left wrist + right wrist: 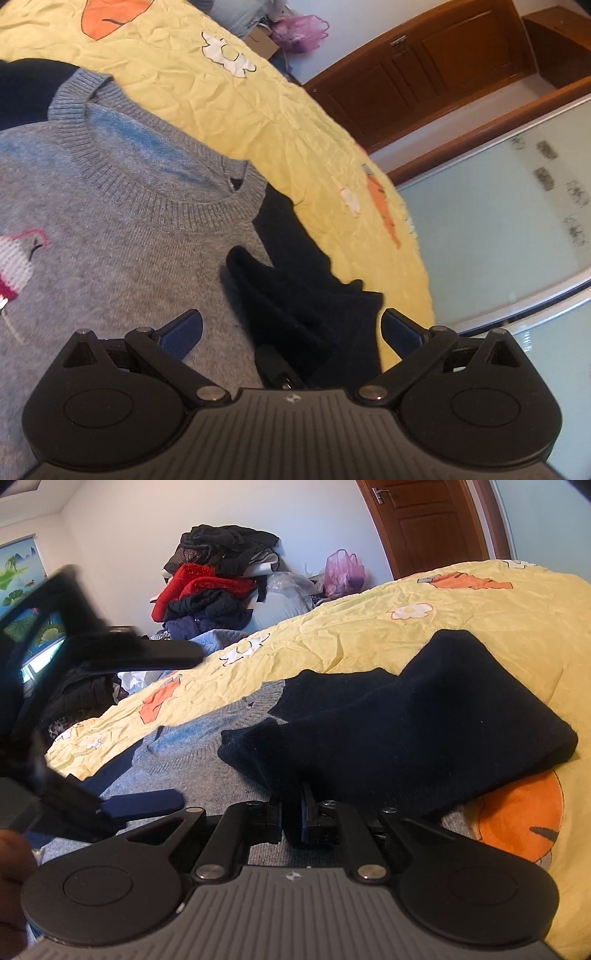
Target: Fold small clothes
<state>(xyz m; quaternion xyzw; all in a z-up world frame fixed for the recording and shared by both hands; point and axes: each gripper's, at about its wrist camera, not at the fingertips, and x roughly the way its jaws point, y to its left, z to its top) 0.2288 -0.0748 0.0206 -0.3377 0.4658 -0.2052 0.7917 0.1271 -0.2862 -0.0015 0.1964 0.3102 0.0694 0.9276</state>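
Observation:
A small grey knitted sweater point(122, 229) with a ribbed collar and dark navy sleeves lies flat on a yellow bedspread point(229, 96). Its right navy sleeve point(295, 295) is folded in over the grey body. My left gripper point(291, 332) is open just above that sleeve, with the right gripper's shut tips point(275, 365) between its fingers. In the right wrist view the navy sleeve point(406, 731) lies across the grey body point(207, 760). My right gripper point(291, 819) is shut on the sleeve's edge. The left gripper point(144, 805) shows blurred at the left.
The bedspread point(369, 635) has orange carrot and white flower prints. A heap of clothes point(218, 583) and a pink plastic bag point(343, 572) stand against the far wall. A brown wooden door point(424, 520) is at the back right. The bed's edge point(417, 258) runs along the right.

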